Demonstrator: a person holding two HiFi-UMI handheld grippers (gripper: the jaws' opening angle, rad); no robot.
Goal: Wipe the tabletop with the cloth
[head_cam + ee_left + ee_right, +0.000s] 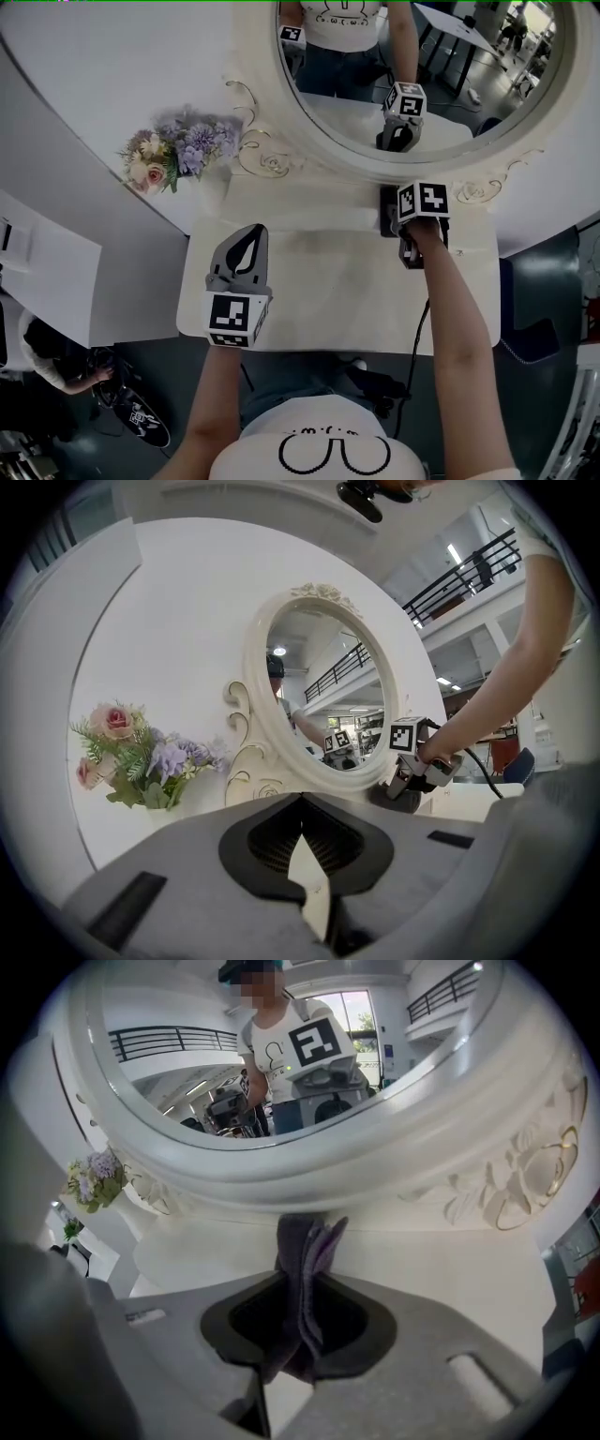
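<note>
Right now my right gripper (302, 1288) is pinching the dark folded cloth (305, 1237) at the back of the tabletop (337, 300), just below the mirror frame (375, 1176). My left gripper (247, 239) hangs over the front left, jaws together on nothing.

The left claw (301, 803) fills the foreground, jaws together at the tips, nothing between them; beyond stands an oval mirror (258, 658) in a cream frame; flowers (141, 757) sit to its left; the right claw (401, 785) meets a dark cloth (382, 799) on the counter (469, 803) at the mirror's foot.
</note>
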